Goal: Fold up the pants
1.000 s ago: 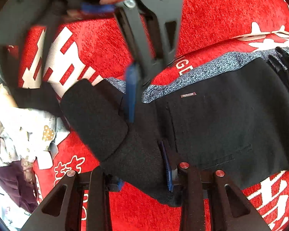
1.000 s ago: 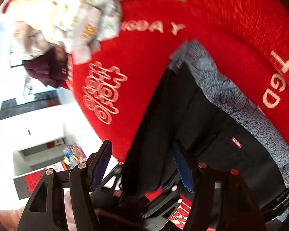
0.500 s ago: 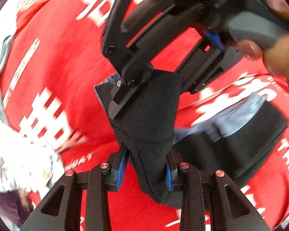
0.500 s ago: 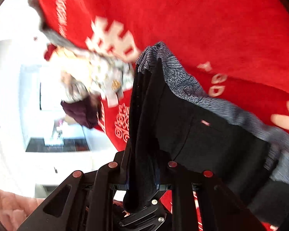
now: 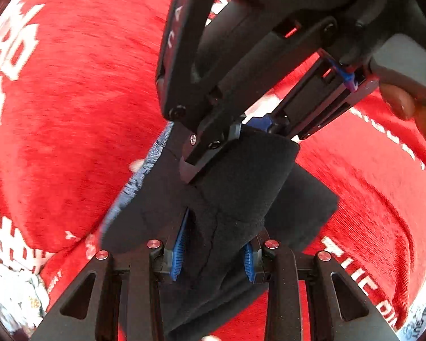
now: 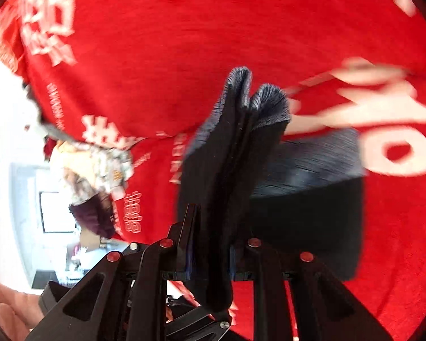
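Observation:
The black pants (image 5: 241, 176) with a grey-blue patterned waistband (image 5: 133, 184) hang bunched over the red blanket (image 5: 71, 113). At the bottom of the left wrist view my left gripper (image 5: 213, 253) is shut on a thick fold of the black cloth, which fills the gap between its blue pads (image 5: 179, 250). Just above, my right gripper (image 5: 235, 139) clamps the same fold. In the right wrist view the right gripper (image 6: 210, 258) is shut on a doubled layer of the pants (image 6: 298, 221). The waistband ends (image 6: 241, 93) stick up beyond the fingers.
The red blanket (image 6: 156, 42) with white lettering fills both views. A pile of light patterned and dark maroon clothes (image 6: 99, 164) lies at its left edge, with a bright room behind it. A person's fingertip (image 5: 397, 105) rests on the right gripper's handle.
The right gripper's jaws have closed on the pants. Both grippers have lifted the cloth and swept it across the blanket, so the flat pants are now bunched and doubled.

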A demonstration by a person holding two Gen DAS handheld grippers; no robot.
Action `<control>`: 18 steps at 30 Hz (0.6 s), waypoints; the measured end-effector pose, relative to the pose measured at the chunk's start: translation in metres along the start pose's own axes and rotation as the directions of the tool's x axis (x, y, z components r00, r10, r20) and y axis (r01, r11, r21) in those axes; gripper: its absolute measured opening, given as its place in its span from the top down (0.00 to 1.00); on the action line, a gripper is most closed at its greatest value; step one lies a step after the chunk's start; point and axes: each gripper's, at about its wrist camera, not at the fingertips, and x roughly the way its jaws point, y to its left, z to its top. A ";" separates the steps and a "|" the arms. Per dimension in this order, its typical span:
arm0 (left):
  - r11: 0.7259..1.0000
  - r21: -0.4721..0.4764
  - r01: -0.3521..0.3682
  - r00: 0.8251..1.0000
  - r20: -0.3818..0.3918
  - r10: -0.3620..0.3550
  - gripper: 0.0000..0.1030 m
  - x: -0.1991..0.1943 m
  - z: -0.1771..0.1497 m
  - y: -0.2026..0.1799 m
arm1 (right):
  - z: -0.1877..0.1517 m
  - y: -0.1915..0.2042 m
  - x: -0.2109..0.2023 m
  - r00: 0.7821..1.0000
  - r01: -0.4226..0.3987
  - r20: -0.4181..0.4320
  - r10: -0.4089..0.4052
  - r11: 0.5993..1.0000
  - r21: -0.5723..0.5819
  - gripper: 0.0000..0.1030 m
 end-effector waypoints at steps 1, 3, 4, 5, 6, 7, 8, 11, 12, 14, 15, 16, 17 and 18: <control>1.000 0.012 0.005 1.000 -0.021 -0.004 0.67 0.008 -0.001 -0.009 | -0.003 -0.018 0.002 1.000 0.009 -0.003 -0.009 1.000 0.020 0.81; 0.999 0.042 -0.002 0.998 -0.059 0.005 0.67 0.021 -0.005 -0.024 | -0.010 -0.042 0.013 0.999 0.036 -0.015 -0.035 0.998 0.047 0.81; 0.998 0.064 -0.013 0.997 -0.069 0.017 0.67 0.026 -0.008 -0.030 | -0.013 -0.057 0.019 0.998 0.057 -0.025 -0.056 0.996 0.063 0.81; 0.997 0.079 -0.015 0.997 -0.076 0.021 0.67 0.027 -0.009 -0.033 | -0.015 -0.065 0.021 0.997 0.067 -0.030 -0.065 0.995 0.072 0.80; 0.996 0.093 -0.017 0.996 -0.082 0.025 0.62 0.026 -0.011 -0.035 | -0.019 -0.075 0.023 0.998 0.055 -0.022 -0.053 0.994 0.095 0.79; 0.996 0.090 -0.011 0.997 -0.081 0.018 0.57 0.022 -0.014 -0.030 | -0.021 -0.078 0.022 0.999 0.039 -0.007 -0.039 0.993 0.109 0.79; 0.997 0.081 0.008 0.996 -0.084 -0.001 0.55 0.017 -0.016 -0.025 | -0.023 -0.079 0.020 0.999 0.038 0.004 -0.039 0.993 0.116 0.79; 0.995 0.029 0.093 0.989 -0.122 -0.089 0.53 0.000 -0.026 0.000 | -0.028 -0.076 0.011 0.997 0.074 0.003 -0.075 0.992 0.106 0.78; 0.994 0.001 0.111 0.985 -0.130 -0.110 0.53 -0.008 -0.031 0.012 | -0.029 -0.072 0.007 0.994 0.108 -0.003 -0.109 0.989 0.101 0.78; 0.992 -0.061 0.106 0.984 -0.134 -0.114 0.53 -0.020 -0.040 0.041 | -0.033 -0.064 0.007 0.988 0.156 -0.004 -0.156 0.984 0.090 0.77; 0.993 -0.090 0.077 0.987 -0.134 -0.089 0.53 -0.024 -0.044 0.059 | -0.035 -0.059 0.002 0.981 0.194 -0.002 -0.194 0.977 0.084 0.76; 0.992 -0.118 0.049 0.988 -0.138 -0.066 0.53 -0.026 -0.047 0.074 | -0.038 -0.056 -0.004 0.974 0.224 0.001 -0.225 0.971 0.081 0.74; 0.986 -0.167 0.009 0.987 -0.155 -0.035 0.53 -0.025 -0.054 0.099 | -0.039 -0.055 -0.008 0.967 0.253 0.005 -0.255 0.964 0.080 0.72; 0.980 -0.200 -0.013 0.985 -0.170 -0.022 0.53 -0.021 -0.059 0.113 | -0.042 -0.050 -0.015 0.955 0.295 0.021 -0.297 0.953 0.075 0.70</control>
